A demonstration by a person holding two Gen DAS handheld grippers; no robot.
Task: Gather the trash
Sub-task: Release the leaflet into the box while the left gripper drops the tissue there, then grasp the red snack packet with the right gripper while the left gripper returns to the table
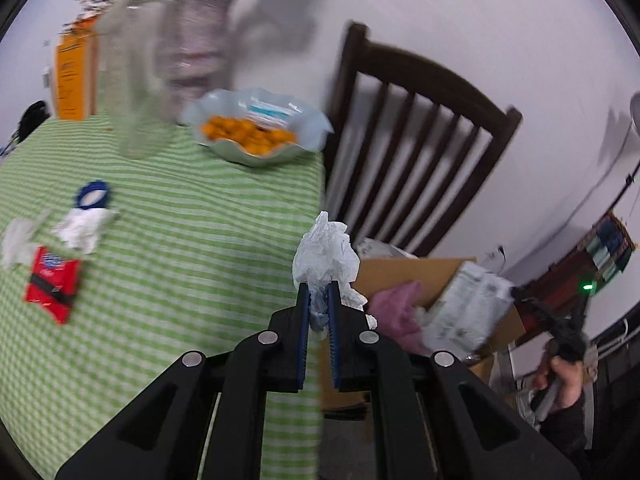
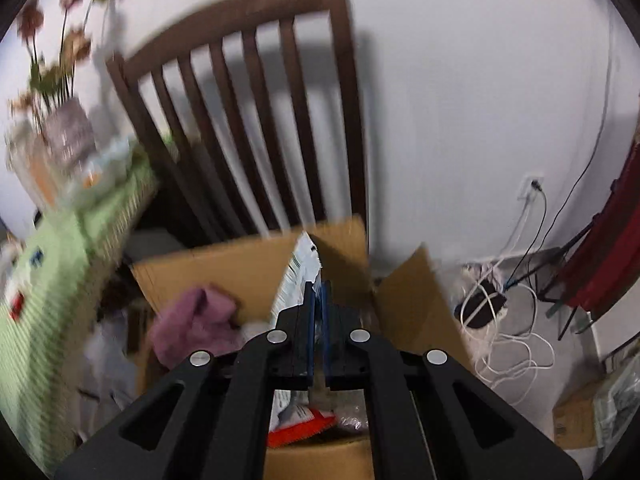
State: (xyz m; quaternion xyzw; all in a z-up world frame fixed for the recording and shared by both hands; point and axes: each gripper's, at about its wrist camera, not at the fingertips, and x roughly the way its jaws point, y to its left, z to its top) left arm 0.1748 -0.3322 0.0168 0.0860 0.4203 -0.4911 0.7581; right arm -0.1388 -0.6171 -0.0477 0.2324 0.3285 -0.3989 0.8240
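Observation:
My left gripper point(image 1: 319, 292) is shut on a crumpled white tissue point(image 1: 324, 256), held off the right edge of the table with the green checked cloth point(image 1: 192, 248). On the cloth at left lie a red wrapper point(image 1: 52, 284), another white tissue point(image 1: 84, 228), a blue cap ring point(image 1: 93, 196) and clear plastic point(image 1: 18, 240). My right gripper point(image 2: 318, 288) is shut on a white printed plastic package point(image 2: 298, 276) over the open cardboard box point(image 2: 224, 268). That box holds a pink cloth point(image 2: 196, 320) and a red wrapper point(image 2: 300, 428). The left wrist view also shows the cardboard box point(image 1: 404, 276) and a hand point(image 1: 560, 376) on the right gripper point(image 1: 518, 292).
A dark wooden chair point(image 2: 256, 120) stands behind the box, against the white wall. A bowl of orange snacks point(image 1: 256, 132), a vase point(image 1: 192, 48), a clear bottle point(image 1: 132, 80) and an orange box point(image 1: 74, 76) stand at the table's far end. Cables point(image 2: 500, 320) lie on the floor at right.

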